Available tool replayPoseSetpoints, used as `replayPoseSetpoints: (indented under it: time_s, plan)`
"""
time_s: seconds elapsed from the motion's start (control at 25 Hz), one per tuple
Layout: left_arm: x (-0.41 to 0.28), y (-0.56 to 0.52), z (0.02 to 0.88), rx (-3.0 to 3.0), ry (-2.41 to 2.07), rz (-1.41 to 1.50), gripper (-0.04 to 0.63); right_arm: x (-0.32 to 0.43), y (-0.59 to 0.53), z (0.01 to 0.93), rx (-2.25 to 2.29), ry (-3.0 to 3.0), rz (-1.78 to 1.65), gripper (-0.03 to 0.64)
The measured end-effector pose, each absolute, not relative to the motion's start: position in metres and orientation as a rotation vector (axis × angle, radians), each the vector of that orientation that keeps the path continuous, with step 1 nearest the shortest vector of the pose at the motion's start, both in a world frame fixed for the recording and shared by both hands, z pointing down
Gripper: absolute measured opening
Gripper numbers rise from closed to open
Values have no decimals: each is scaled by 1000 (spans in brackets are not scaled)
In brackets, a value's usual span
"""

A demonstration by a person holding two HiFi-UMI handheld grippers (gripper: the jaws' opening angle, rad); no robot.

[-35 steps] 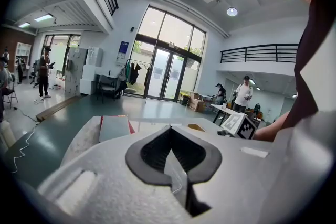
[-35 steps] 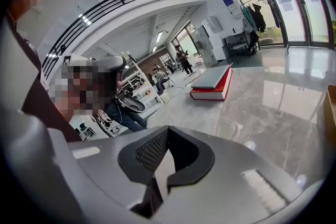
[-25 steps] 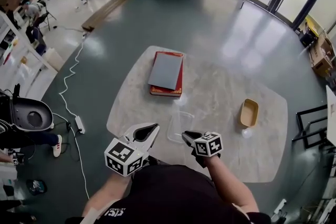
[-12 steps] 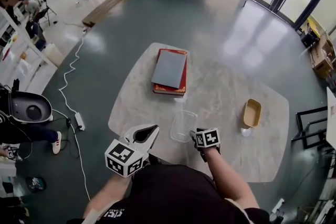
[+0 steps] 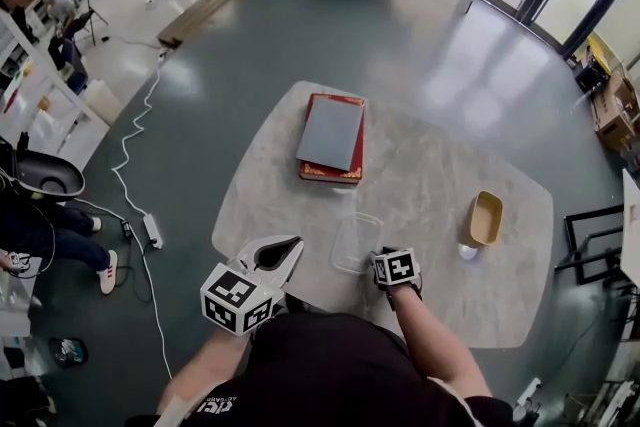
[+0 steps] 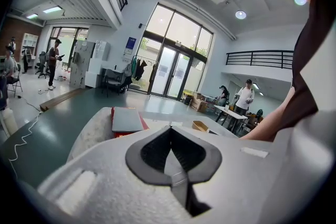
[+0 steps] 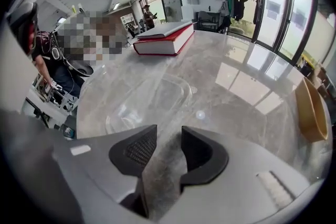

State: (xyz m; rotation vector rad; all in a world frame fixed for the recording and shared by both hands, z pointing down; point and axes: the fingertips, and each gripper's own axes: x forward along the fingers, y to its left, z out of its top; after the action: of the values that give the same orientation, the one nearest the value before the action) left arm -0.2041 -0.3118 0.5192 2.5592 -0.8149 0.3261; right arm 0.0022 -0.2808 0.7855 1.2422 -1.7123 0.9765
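Right gripper (image 7: 169,138), jaws slightly apart and empty, hovers at the clear container (image 7: 148,100), whose long side points toward the books (image 7: 164,39). Left gripper (image 6: 170,132) is pinched closed.

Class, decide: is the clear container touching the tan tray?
Apart. The head view shows bare marble table between the clear container and the tan tray.

left gripper (image 6: 169,132): a pale grey shell with black pads is recorded. right gripper (image 7: 169,139): the same grey and black is noted. marker cube (image 5: 238,299), lower left of the head view: black squares on white. container (image 7: 149,102), centre frame: clear and colourless. table (image 5: 430,165): grey-beige marble, faintly veined. books (image 5: 333,137), upper centre: a red cover is seen beneath a plain slate-grey one. tray (image 5: 486,218), right: tan. floor (image 5: 400,35): dark grey-green, glossy.
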Motion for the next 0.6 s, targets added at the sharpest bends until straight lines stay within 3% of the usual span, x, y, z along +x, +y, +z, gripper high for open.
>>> replayPoseSetpoints:
  time_s: [0.12,0.36,0.6]
  plan:
    - [-204,-315,520,2570,-785,327,3,-9,-279,785,1224,-1721,930,77]
    - [-205,-319,521,2605,-700,323,3,-26,-270,782,1205,-1723,880,22]
    - [-205,-323,524,2616,-605,323,3,-11,-252,768,1301,-1733,943,20]
